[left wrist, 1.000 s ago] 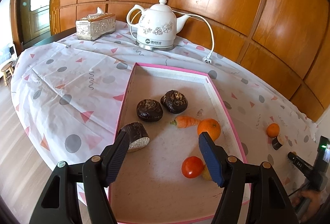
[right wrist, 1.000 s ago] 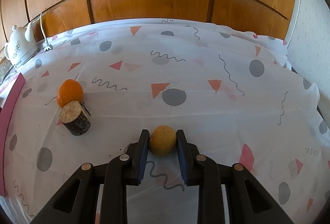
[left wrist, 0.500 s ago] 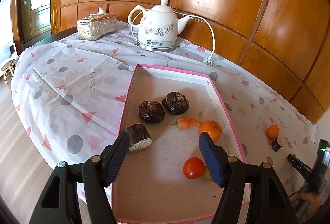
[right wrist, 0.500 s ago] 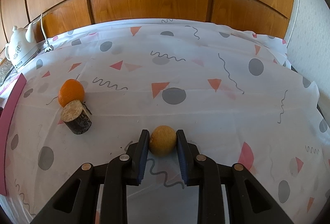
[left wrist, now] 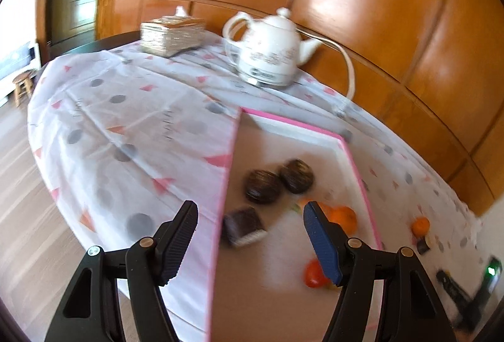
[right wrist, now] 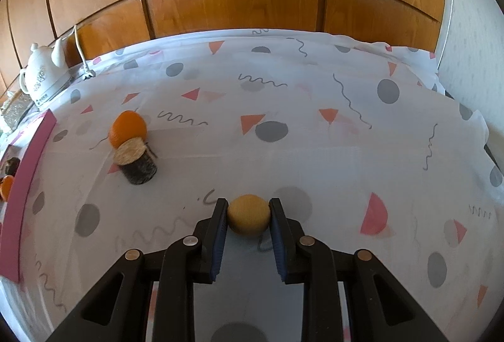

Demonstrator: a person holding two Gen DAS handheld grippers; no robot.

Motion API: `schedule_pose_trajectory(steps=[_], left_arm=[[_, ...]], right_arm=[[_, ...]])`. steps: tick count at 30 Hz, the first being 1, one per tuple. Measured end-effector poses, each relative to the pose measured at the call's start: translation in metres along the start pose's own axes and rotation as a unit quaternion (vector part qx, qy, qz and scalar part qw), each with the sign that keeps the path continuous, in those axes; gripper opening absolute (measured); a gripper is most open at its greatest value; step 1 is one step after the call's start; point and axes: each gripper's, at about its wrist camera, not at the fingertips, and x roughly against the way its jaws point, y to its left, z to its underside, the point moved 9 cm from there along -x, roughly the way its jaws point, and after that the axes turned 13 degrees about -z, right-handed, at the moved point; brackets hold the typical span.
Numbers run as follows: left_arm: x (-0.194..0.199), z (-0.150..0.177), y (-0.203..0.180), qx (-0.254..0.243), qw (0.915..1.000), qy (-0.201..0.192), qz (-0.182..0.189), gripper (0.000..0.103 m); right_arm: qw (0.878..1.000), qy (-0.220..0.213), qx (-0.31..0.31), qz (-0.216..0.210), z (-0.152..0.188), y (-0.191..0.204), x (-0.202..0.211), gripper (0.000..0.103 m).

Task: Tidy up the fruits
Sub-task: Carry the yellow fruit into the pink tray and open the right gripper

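Observation:
In the right wrist view my right gripper (right wrist: 248, 209) is shut on a small round yellow-brown fruit (right wrist: 249, 217) above the patterned tablecloth. An orange (right wrist: 127, 127) and a short dark log-like piece (right wrist: 134, 162) lie together at the left. In the blurred left wrist view my left gripper (left wrist: 250, 213) hangs open and empty above the pink-rimmed tray (left wrist: 359, 172). The tray holds two dark round pieces (left wrist: 263, 186), a dark cut piece (left wrist: 245, 225), an orange (left wrist: 345, 217) and a red tomato (left wrist: 313, 274).
A white teapot (left wrist: 271, 50) with a cord and a silver tissue box (left wrist: 171, 35) stand at the back of the round table. Wood panelling runs behind. The table edge drops to the floor at the left. The other gripper's handle (left wrist: 466, 288) shows at the lower right.
The left gripper has swung and rolled, so the tray shifted right in its view and now looks blurred. The right gripper has barely moved with the fruit held between its jaws.

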Motion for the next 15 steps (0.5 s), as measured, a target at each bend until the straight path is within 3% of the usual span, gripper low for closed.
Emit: schedule_pose_trajectory(steps=[3, 8, 11, 15], left_arm=[[-0.007, -0.005, 0.02, 0.026, 0.9995, 0.007, -0.016, 0.07], [-0.016, -0.005, 0.041, 0.056, 0.9977, 0.019, -0.031, 0.07], [-0.02, -0.002, 0.042, 0.057, 0.9974, 0.022, -0.037, 0.07], [-0.024, 0.002, 0.041, 0.053, 0.9975, 0.028, -0.038, 0.07]], right_arm=[[1.0, 0.002, -0.006, -0.027, 0.003, 0.011, 0.004, 0.026], [0.996, 0.014, 0.024, -0.089, 0.005, 0.061, 0.006, 0.026], [0.987, 0.021, 0.074, -0.142, 0.004, 0.114, 0.01, 0.026], [0.965, 0.027, 0.149, -0.216, 0.002, 0.187, 0.019, 0.026]])
